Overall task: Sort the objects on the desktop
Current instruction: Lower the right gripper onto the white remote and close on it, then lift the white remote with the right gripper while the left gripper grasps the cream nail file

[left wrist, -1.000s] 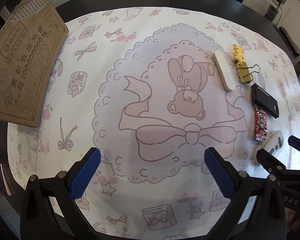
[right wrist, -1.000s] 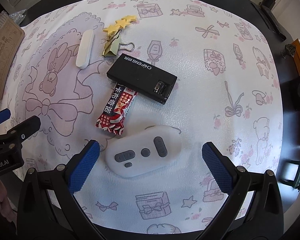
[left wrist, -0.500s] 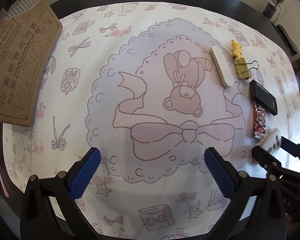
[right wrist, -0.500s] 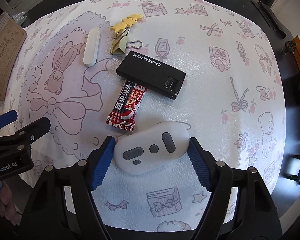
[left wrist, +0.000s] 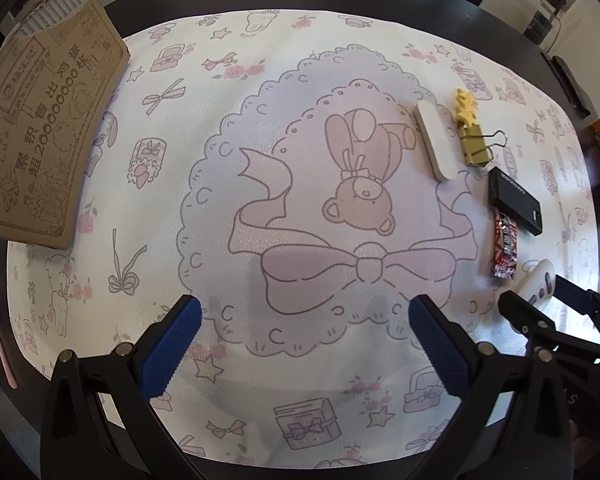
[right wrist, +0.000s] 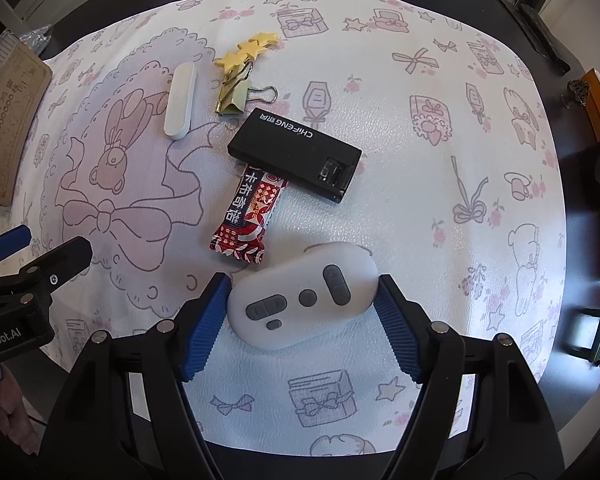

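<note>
The right gripper point(right wrist: 302, 308) points down at the printed mat point(right wrist: 440, 128) with its blue pads pressed on the two ends of the white remote control point(right wrist: 302, 300), so it is gripping it lengthwise; the remote's long axis runs across the jaws, tilted a little up toward the right. The remote lies just below the red snack bar point(right wrist: 248, 212), which pokes out from under the black rectangular device point(right wrist: 294, 156); a white oblong case point(right wrist: 180, 100) and a binder clip with yellow stars point(right wrist: 238, 80) sit beyond that. The left gripper point(left wrist: 306, 344) hangs open over bare mat, well apart from the remote, so the right hand is clearly the nearer. Only the left wrist view shows the whole brown cardboard sleeve point(left wrist: 40, 140) at the mat's far left edge; only the right view shows the pad contact.
</note>
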Demonstrator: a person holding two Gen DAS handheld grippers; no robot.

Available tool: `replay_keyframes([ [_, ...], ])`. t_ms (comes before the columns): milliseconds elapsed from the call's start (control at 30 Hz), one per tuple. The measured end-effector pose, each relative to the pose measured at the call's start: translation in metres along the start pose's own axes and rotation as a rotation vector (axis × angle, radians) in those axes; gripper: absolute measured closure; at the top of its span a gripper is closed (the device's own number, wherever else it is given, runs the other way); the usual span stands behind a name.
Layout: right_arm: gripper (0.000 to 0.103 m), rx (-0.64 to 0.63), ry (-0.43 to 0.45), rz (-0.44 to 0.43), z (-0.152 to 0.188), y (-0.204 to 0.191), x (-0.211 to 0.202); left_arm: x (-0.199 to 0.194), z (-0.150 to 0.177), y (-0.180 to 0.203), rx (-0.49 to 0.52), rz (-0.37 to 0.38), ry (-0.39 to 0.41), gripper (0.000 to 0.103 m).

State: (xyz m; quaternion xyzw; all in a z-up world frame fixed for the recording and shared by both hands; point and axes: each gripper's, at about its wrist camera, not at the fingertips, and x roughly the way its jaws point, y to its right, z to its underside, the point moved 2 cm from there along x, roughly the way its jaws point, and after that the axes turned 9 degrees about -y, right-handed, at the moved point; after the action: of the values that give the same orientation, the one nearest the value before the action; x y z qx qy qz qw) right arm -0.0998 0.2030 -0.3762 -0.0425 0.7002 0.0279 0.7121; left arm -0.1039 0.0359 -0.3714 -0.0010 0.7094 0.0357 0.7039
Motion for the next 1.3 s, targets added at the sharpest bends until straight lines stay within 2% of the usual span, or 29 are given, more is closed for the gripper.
replay_keyframes([
  [267, 0.028, -0.005, 0.0, 0.001, -0.001, 0.002, -0.007, -0.002, -0.008, 0.007, -0.008, 0.004, 0.004, 0.0],
  [633, 0.028, 0.011, -0.007, 0.009, -0.006, 0.022, -0.012, -0.003, -0.028, 0.043, 0.014, 0.011, 0.001, 0.0],
  [800, 0.028, 0.018, -0.012, 0.006, -0.008, 0.031, -0.014, -0.008, -0.038, 0.068, 0.021, -0.004, -0.008, 0.0],
  [1300, 0.028, 0.007, -0.008, 0.004, -0.035, 0.053, -0.021, 0.003, -0.067, 0.108, 0.012, -0.044, -0.026, 0.0],
])
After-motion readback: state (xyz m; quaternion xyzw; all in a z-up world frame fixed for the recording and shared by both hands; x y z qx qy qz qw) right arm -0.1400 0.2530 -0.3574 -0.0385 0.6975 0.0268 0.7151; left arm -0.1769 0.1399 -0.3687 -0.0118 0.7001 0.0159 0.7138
